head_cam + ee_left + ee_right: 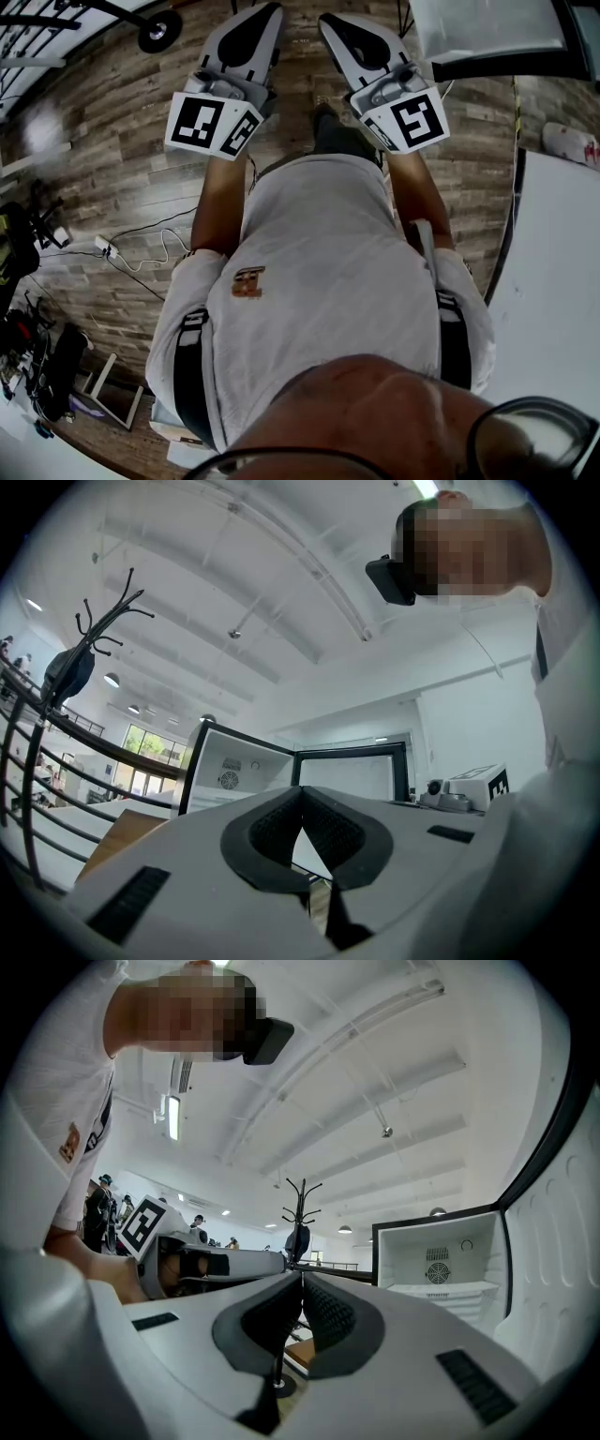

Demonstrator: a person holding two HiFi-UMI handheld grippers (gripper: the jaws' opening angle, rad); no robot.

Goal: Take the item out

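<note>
No item to take out shows in any view. My left gripper [271,11] and right gripper [331,19] are held side by side in front of the person's torso, over the wooden floor. Both are shut with nothing between the pads. In the left gripper view the shut jaws [301,790] point at an open white fridge [234,771] with its door swung wide. The right gripper [302,1277] also faces that fridge [441,1265], whose back wall has a fan grille above a bare shelf.
A black coat stand [298,1213] rises between the grippers and a railing [28,761]; its round base [159,28] is on the floor far left. Cables [141,248] lie at the left. A white surface [553,281] runs along the right. Several people stand far off [98,1208].
</note>
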